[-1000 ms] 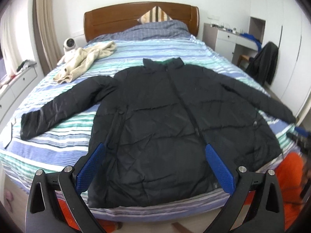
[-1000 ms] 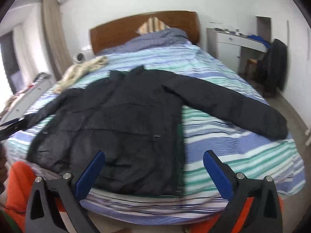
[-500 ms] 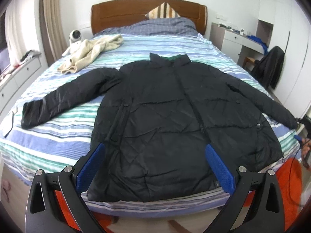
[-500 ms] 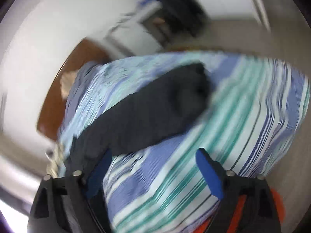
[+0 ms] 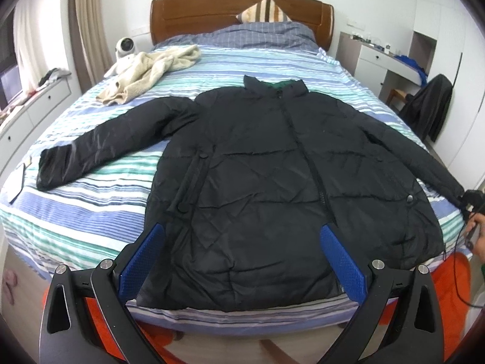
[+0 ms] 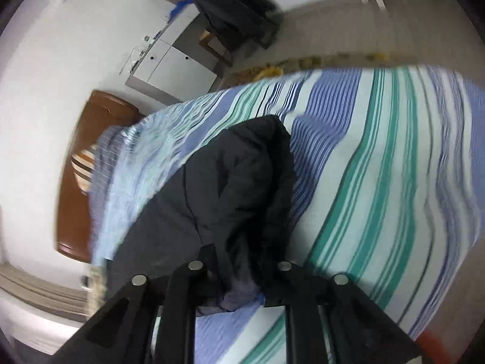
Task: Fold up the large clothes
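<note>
A black jacket point(image 5: 272, 188) lies spread flat and unfolded on the striped bed point(image 5: 91, 212), the right gripper point(image 6: 239, 276) just clamped on its sleeve cuff point(image 6: 257, 200), the left gripper point(image 5: 242, 261) hovering wide open.

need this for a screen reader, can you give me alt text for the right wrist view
The right gripper is shut on the cuff of a black jacket sleeve lying on a bed with a blue, green and white striped cover. The blurred, tilted view also shows a wooden headboard and a white desk.
</note>
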`<state>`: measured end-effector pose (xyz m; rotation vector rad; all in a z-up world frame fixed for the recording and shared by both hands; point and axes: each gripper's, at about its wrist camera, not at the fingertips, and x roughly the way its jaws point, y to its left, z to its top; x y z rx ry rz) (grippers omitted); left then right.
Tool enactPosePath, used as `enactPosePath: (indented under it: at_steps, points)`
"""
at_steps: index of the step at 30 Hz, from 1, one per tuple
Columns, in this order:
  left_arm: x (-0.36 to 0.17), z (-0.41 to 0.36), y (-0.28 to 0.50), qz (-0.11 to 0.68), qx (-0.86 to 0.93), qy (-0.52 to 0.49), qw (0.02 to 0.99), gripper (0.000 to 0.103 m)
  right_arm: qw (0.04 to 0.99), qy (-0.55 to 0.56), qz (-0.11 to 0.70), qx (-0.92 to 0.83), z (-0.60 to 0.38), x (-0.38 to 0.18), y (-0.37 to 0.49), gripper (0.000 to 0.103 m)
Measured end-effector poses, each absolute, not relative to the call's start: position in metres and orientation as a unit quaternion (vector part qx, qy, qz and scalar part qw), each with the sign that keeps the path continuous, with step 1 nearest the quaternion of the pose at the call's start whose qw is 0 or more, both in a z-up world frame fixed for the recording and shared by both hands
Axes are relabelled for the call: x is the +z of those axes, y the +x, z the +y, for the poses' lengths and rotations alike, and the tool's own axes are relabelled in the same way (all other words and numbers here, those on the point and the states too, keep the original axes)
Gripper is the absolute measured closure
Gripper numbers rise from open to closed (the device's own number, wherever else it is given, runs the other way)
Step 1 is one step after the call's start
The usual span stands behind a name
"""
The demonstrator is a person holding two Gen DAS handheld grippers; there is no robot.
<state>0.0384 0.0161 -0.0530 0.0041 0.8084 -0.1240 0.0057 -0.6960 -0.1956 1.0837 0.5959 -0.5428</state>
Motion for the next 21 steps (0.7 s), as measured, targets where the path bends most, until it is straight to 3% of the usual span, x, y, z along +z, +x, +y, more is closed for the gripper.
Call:
enactPosePath:
  at_steps: [6,10,15,21]
  points:
    - [-0.058,0.026,0.039,0.398,-0.052,0.001,0.916,0.001,0.814,0.418,0.292,-0.278,-0.68,-0.16,0.018,0.09]
    - [-0.063,0.034,0.043,0.4,-0.047,-0.014,0.915,0.001,0.884,0.305,0.264,-0.234,-0.633,-0.086,0.037,0.09]
    - [-0.065,0.035,0.05,0.407,-0.056,-0.035,0.911,0.001,0.962,0.127,0.207,-0.124,-0.514,0.009,0.07,0.09]
    - [-0.055,0.037,0.047,0.391,-0.05,-0.033,0.919,0.001,0.988,-0.009,0.155,-0.003,-0.373,0.042,0.1,0.09]
